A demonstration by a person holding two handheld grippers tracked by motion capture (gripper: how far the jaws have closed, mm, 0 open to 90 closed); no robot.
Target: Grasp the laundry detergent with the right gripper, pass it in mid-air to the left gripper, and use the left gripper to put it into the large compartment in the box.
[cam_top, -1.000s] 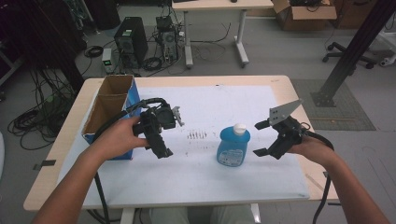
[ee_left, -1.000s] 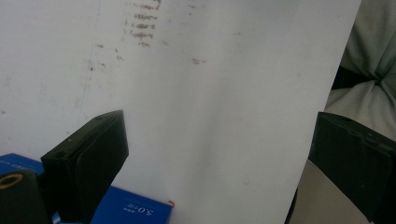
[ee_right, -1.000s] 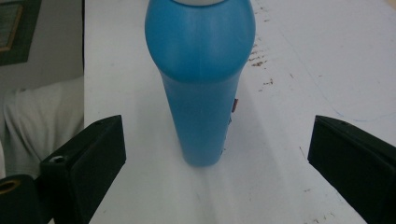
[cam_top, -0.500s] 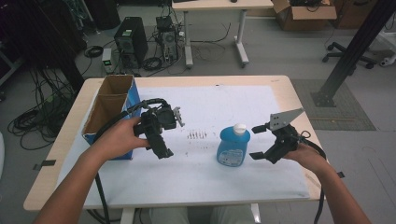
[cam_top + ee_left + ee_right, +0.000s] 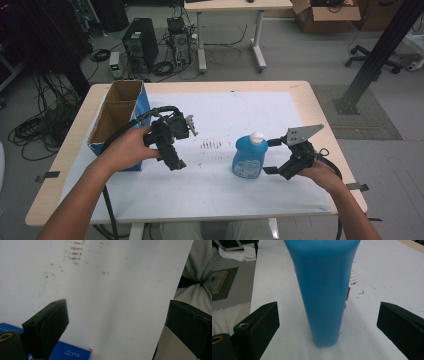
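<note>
A blue bottle (image 5: 247, 160) with a white cap (image 5: 256, 137) stands upright on the white sheet (image 5: 225, 107), right of centre. My right gripper (image 5: 270, 157) is open just to its right, one jaw on either side of the bottle's near flank. In the right gripper view the bottle (image 5: 324, 290) rises between the wide-open jaws of the right gripper (image 5: 328, 312), touching neither. My left gripper (image 5: 172, 155) hovers over the sheet left of centre, jaws angled toward the person. In its own view the left gripper (image 5: 118, 310) is open with only bare sheet between its jaws.
An open cardboard box (image 5: 117, 117) with blue sides sits at the table's left edge, and its blue corner (image 5: 67, 353) lies just beside the left gripper. Small dark marks (image 5: 211, 145) dot the sheet between the grippers. The table's near edge and the person's lap (image 5: 197, 277) lie ahead of the left gripper.
The right gripper has dropped lower and moved in toward the bottle, so its open jaws now flank the bottle. The left gripper and the bottle have stayed put.
</note>
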